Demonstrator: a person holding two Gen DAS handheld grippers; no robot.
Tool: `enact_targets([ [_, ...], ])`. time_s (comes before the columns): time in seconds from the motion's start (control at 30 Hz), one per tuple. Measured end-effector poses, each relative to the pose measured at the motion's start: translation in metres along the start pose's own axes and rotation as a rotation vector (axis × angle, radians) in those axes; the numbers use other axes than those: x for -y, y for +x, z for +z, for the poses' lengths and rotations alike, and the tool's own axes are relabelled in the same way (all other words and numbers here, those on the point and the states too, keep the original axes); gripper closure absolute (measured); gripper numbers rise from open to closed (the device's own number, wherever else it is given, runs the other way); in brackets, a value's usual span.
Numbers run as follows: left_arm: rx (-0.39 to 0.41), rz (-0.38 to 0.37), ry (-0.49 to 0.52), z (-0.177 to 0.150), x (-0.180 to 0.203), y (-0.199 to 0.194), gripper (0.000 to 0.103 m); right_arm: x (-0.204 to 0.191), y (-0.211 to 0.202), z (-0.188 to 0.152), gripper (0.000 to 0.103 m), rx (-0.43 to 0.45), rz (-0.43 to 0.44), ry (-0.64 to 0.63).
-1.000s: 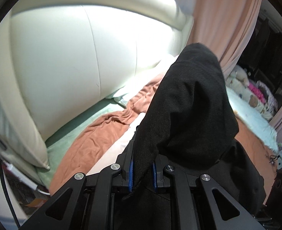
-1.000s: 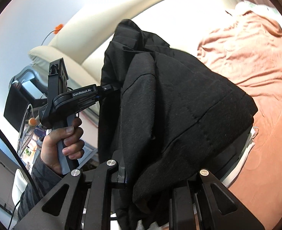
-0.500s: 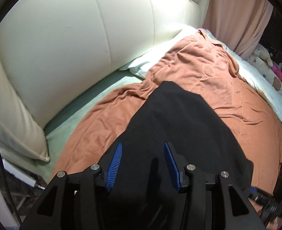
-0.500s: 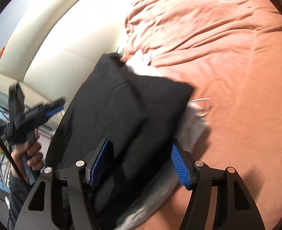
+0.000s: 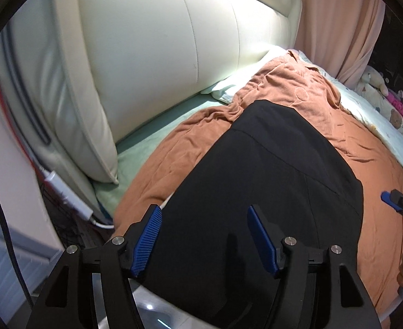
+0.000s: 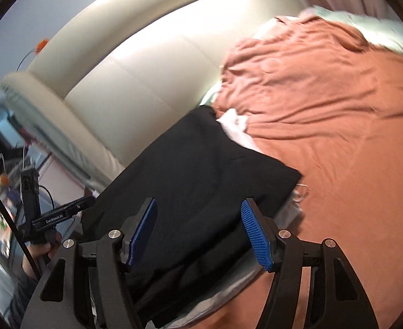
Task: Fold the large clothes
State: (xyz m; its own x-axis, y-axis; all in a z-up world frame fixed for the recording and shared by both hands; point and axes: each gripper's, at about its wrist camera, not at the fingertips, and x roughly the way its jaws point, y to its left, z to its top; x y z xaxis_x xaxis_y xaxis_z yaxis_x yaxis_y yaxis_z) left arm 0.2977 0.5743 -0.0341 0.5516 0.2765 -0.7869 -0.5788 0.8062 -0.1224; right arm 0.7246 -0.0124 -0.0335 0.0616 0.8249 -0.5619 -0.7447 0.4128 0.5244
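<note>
A folded black garment [image 5: 270, 181] lies flat on the orange blanket [image 5: 371, 164], on top of a white garment [image 6: 234, 126] whose edges stick out under it. My left gripper [image 5: 204, 212] hovers over the garment's near edge. Its jaws are opening, and the blue pads [image 5: 146, 238] touch no cloth. In the right wrist view, my right gripper [image 6: 198, 203] stands open above the black garment [image 6: 201, 170], with nothing gripped. Each gripper also shows in the other's view: the left gripper [image 6: 87, 200] at the left, held in a hand, and the right gripper [image 5: 390, 198] at the right edge.
A cream padded headboard [image 5: 174, 54] rises just behind the garment, with a pale green sheet [image 5: 157, 142] along its foot. Pink curtains [image 5: 338, 27] and soft toys [image 5: 377, 82] are at the far end. Cables and clutter [image 6: 6, 186] sit beside the bed.
A second ago both grippers were shut on the black garment and held it up. It now lies on the bed, and both grippers have opened and drawn back from it.
</note>
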Motion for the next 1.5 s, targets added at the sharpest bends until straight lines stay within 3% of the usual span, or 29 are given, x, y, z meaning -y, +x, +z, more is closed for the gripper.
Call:
enact_targets([
  [0.3,0.008,0.029,0.06,-0.036,0.004,0.005,0.037,-0.071,0.047,-0.013,0.041,-0.099,-0.027,-0.198],
  [0.4,-0.025,0.011,0.044,-0.047,0.002,0.018,0.037,-0.066,0.069,-0.016,0.041,-0.142,-0.08,-0.223],
  [0.47,-0.056,0.011,0.049,-0.057,0.002,0.027,0.037,-0.056,0.076,-0.022,0.042,-0.18,-0.069,-0.214],
  [0.57,-0.057,-0.003,0.059,-0.069,0.005,0.03,0.037,-0.051,0.078,-0.031,0.044,-0.186,-0.06,-0.223],
  [0.7,-0.056,-0.012,0.025,-0.079,0.008,0.023,0.037,-0.051,0.077,-0.04,0.044,-0.187,-0.11,-0.269],
  [1.07,-0.03,-0.03,0.021,-0.103,0.057,-0.007,0.037,-0.058,0.032,-0.061,0.044,-0.254,-0.123,-0.293],
  [1.3,-0.029,-0.053,0.051,-0.123,0.097,-0.024,0.037,-0.05,-0.039,-0.064,0.043,-0.217,-0.162,-0.253],
  [1.5,-0.095,-0.057,0.095,-0.149,0.128,-0.027,0.037,-0.05,-0.106,-0.075,0.042,-0.179,-0.184,-0.232],
])
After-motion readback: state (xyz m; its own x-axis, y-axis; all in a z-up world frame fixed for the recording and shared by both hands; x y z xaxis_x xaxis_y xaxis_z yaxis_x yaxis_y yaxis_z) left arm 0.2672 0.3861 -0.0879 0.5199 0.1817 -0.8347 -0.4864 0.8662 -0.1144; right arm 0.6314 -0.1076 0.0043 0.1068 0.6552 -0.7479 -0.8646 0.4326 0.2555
